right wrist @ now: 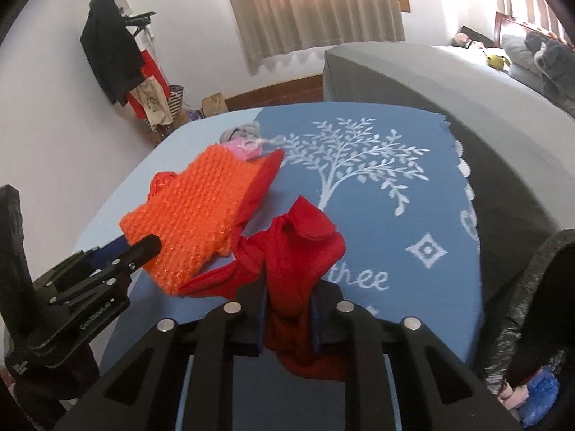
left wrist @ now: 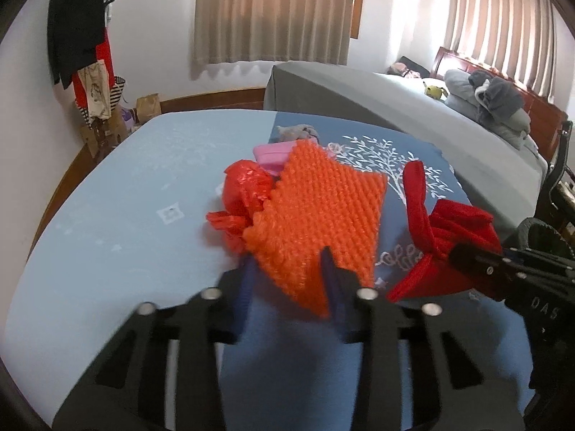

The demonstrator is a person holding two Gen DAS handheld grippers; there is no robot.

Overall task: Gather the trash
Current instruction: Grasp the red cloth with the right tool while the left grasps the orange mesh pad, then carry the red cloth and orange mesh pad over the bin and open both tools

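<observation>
Left gripper (left wrist: 289, 269) pinching the near corner of an orange bubble-wrap sheet (left wrist: 320, 215) at frame centre; right gripper (right wrist: 289, 309) clamped on a red cloth bag (right wrist: 298, 248) low in its frame, both above a blue tree-print cloth (right wrist: 377, 165). Only in the left view: a crumpled red plastic bag (left wrist: 244, 186) left of the sheet. Only in the right view: a black bin bag (right wrist: 532, 305) at lower right.

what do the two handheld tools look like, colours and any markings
Both are matte black. The left tool and right tool each have slotted black linkage arms, round silver pivot pins and dark blue pads. White lettering, too blurred to read, marks the side of each body. No cables or sleeves show.
</observation>
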